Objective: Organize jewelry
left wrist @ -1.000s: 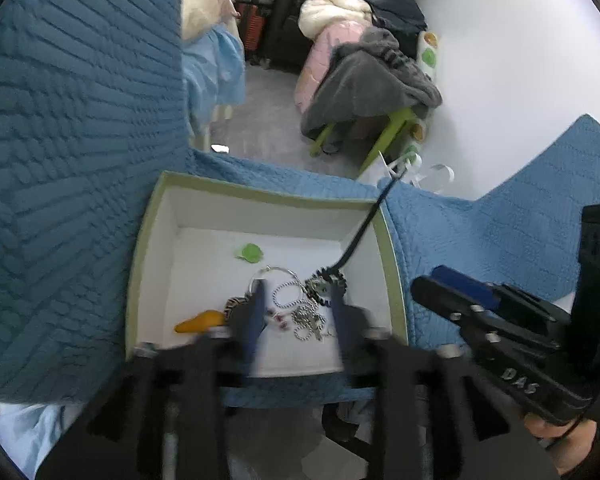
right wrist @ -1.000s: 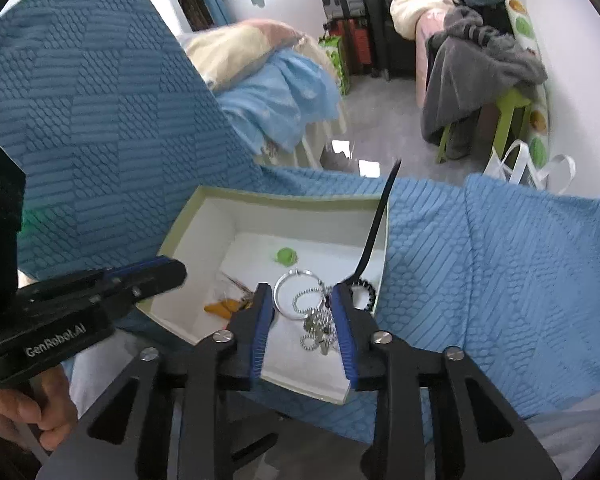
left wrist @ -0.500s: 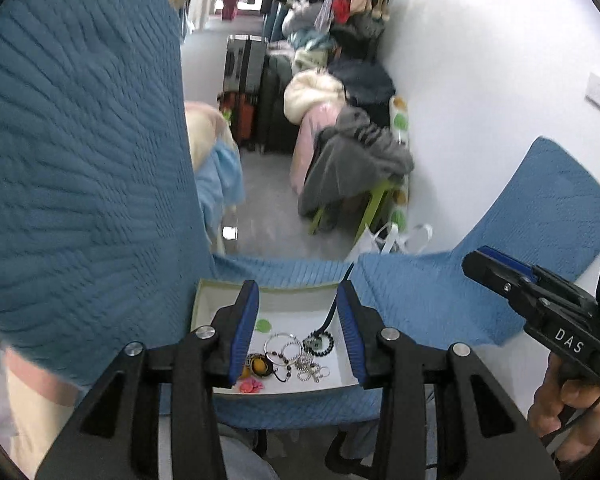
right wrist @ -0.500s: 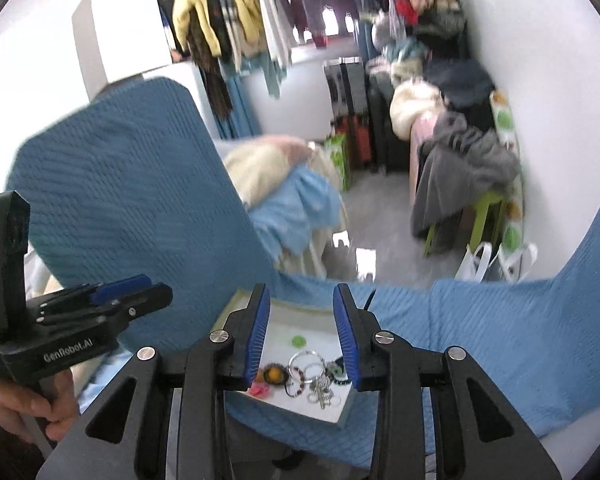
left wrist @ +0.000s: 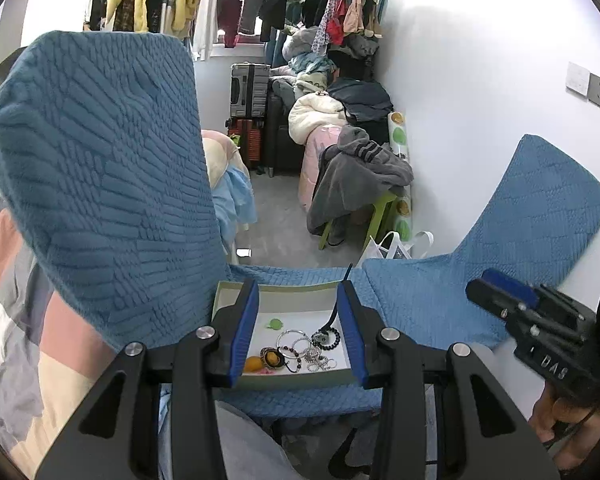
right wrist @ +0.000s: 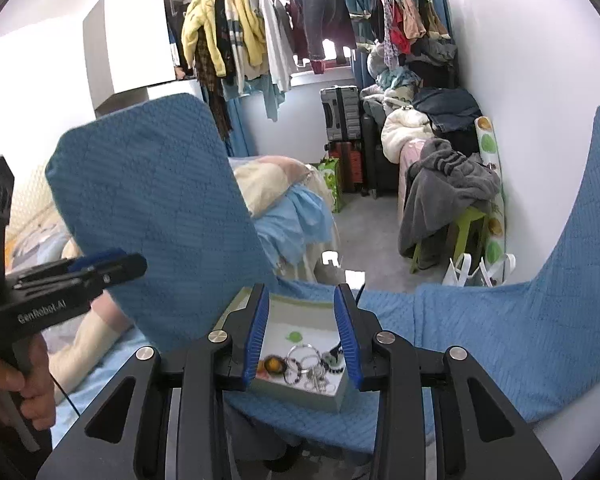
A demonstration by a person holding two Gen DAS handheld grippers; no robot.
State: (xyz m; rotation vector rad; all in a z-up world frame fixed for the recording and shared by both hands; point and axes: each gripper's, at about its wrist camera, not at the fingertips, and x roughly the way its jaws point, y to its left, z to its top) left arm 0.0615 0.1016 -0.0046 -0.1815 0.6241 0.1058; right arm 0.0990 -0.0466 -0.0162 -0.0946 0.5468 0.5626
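Quilted cloth cover (left wrist: 100, 184); shiny metal chains (left wrist: 316, 362) — matt box (left wrist: 292, 380)

- A home bedroom: a clothes rail (right wrist: 260, 20) of hanging garments.
- Suitcases (left wrist: 249, 90) stand by the wall.
- Bedding (right wrist: 284, 196) lies heaped.

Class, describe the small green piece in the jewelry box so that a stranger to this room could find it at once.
Start at the blue quilted cover draped over the seat, where a shallow white box with a pale green rim sits. The green piece lies alone on the white floor near the box's far wall. It is the only green item, apart from the tangle of silver rings, dark beads and amber pieces nearer the camera.
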